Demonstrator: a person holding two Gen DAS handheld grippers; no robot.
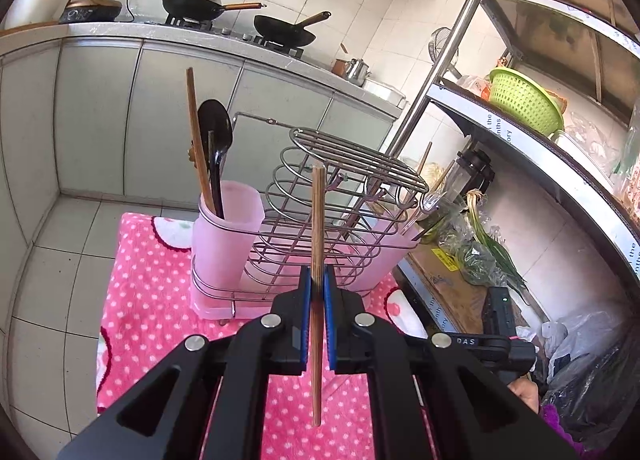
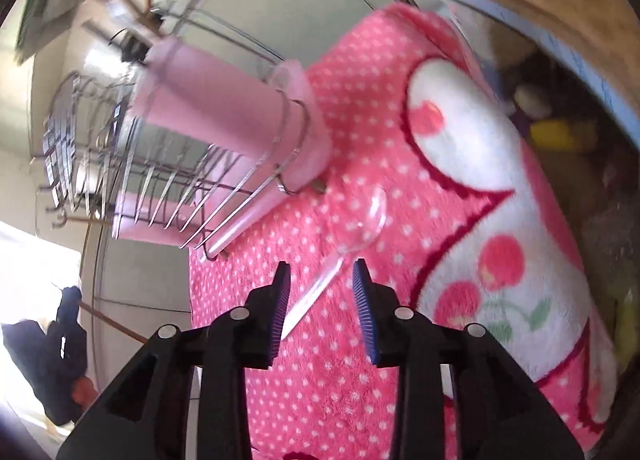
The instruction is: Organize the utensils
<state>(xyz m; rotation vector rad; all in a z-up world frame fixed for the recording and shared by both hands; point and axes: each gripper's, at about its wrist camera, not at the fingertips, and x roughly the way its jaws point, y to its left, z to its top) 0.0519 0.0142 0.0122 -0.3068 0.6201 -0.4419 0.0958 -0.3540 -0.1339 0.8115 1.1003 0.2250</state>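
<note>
Left gripper (image 1: 316,292) pinches a chopstick (image 1: 318,228); keep it upright over the cup (image 1: 228,228). Right gripper (image 2: 322,292), spread, seemingly straddles a clear spoon (image 2: 352,236).

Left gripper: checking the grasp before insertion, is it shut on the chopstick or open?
Shut: the left gripper clamps the upright wooden chopstick between both blue pads.

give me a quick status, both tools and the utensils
Left tool shut on wooden chopstick, upright before the rack. Right tool open around clear plastic spoon lying on pink cloth. Nothing in the way.
</note>
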